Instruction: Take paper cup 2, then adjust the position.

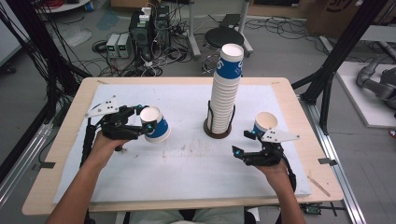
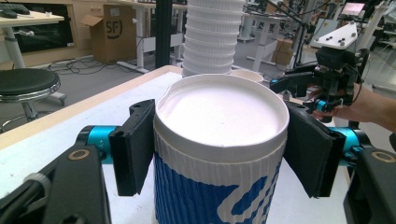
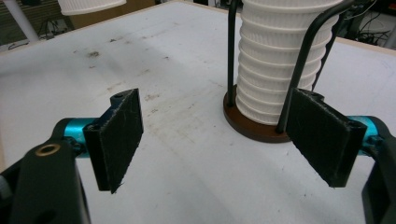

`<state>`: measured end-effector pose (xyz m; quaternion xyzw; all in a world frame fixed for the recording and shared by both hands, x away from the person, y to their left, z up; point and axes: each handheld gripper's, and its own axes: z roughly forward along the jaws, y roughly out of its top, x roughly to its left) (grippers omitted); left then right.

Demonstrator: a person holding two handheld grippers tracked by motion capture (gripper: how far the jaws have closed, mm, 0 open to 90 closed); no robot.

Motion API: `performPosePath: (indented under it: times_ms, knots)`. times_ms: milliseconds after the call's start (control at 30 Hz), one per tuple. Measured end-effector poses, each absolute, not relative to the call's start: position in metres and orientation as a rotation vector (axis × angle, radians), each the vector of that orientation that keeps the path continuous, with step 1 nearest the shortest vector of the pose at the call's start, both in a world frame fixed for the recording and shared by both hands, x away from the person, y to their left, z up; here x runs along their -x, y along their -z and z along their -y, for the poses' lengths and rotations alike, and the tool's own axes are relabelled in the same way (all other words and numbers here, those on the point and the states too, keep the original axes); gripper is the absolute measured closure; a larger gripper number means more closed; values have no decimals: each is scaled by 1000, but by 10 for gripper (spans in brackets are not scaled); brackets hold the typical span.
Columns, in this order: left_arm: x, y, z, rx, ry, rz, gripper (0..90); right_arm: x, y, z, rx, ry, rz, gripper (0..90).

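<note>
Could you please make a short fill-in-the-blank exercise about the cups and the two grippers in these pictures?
1. The left gripper holds one paper cup that is white and ____.
2. The right gripper has its jaws ____, with nothing between them.
3. The tall stack of cups stands in a round ____ holder.
4. A single cup stands on the table beside the ____ gripper.

Missing words: blue; open; brown; right

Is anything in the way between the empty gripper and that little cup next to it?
Nothing visible. The right gripper is open, and the small cup stands just beyond it on the white mat, with no object between them.
</note>
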<state>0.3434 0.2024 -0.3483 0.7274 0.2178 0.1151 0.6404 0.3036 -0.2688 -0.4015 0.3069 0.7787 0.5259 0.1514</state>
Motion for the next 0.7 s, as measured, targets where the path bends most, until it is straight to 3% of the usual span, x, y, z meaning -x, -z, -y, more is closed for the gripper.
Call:
performPosePath:
  times_ms: [700]
  knots:
    - [-331,366,-191,-1628,-201,-465,305,-300,397,253,-795,-1601,-2265,200]
